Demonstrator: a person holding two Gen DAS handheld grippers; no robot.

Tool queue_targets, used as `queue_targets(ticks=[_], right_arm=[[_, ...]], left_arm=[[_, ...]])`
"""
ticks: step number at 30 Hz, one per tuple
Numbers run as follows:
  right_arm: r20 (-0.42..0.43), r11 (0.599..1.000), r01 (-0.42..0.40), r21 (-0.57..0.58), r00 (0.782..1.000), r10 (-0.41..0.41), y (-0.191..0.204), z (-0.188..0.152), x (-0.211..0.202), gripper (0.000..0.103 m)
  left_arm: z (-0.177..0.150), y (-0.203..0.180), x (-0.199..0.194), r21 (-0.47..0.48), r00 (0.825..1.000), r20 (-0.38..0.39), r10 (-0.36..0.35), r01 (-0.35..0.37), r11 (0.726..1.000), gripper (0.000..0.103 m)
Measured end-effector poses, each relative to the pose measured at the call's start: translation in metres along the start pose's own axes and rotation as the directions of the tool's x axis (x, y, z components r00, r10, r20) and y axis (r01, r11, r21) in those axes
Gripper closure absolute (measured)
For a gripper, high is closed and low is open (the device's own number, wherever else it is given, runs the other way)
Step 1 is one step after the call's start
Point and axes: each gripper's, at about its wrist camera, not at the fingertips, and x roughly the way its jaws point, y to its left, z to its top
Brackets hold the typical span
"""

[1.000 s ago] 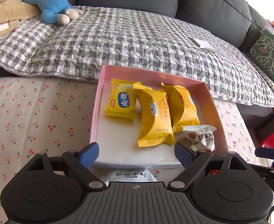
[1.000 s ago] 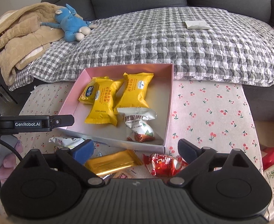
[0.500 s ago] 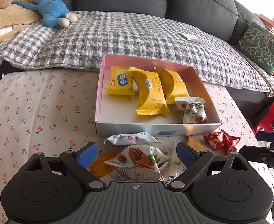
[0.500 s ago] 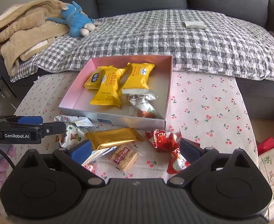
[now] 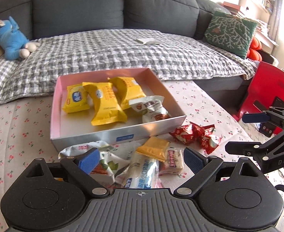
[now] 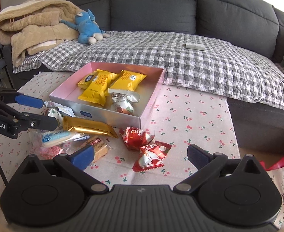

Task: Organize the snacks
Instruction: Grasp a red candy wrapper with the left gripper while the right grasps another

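Observation:
A pink-lined box [image 5: 111,135] [image 6: 157,81] on the cherry-print table holds three yellow packets [image 5: 105,104] [image 6: 97,89] and a white pecan packet [image 5: 151,110] [image 6: 122,102]. Loose snacks lie in front of it: a gold bar [image 6: 87,127] [image 5: 153,148], red wrapped candies [image 5: 196,135] [image 6: 145,147], a white-blue packet [image 5: 142,174] [image 6: 54,137], a biscuit [image 6: 97,147]. My left gripper [image 5: 140,158] is open and empty, low over the loose pile. My right gripper [image 6: 140,154] is open and empty, above the red candies.
A grey sofa with a checked quilt [image 6: 180,58] stands behind the table, with a blue plush toy [image 6: 87,29], a beige blanket [image 6: 31,25] and a green cushion [image 5: 231,32]. A red chair [image 5: 267,89] stands at the table's right.
Both grippers have pulled back from the box toward me and risen. The loose snacks in front of the box have come into view. Both stay open and empty.

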Motion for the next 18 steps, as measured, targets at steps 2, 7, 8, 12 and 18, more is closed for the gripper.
queue_targets(ticks=[2, 7, 8, 12, 18], right_arm=[[0.001, 0.999, -0.003, -0.044, 1.000, 0.003, -0.003, -0.006, 0.005, 0.001], [-0.026, 0.995, -0.038, -0.087, 0.999, 0.036, -0.010, -0.020, 0.020, 0.006], [-0.032, 0.996, -0.042, -0.078, 0.999, 0.039, -0.012, -0.020, 0.024, 0.007], [-0.045, 0.998, -0.057, -0.010, 0.997, 0.056, -0.019, -0.019, 0.039, 0.017], [-0.060, 0.995, -0.080, 0.058, 0.995, 0.083, -0.020, -0.018, 0.054, 0.034]], left_arm=[[0.002, -0.007, 0.007, 0.041, 1.000, 0.003, -0.028, 0.027, 0.999, 0.008], [0.012, -0.020, 0.027, 0.136, 0.997, -0.013, -0.078, 0.079, 0.988, 0.009], [0.014, -0.022, 0.031, 0.150, 0.996, -0.019, -0.088, 0.090, 0.985, 0.009], [0.023, -0.029, 0.048, 0.172, 0.991, -0.050, -0.127, 0.134, 0.976, 0.010], [0.034, -0.040, 0.075, 0.192, 0.979, -0.125, -0.162, 0.184, 0.964, 0.029]])
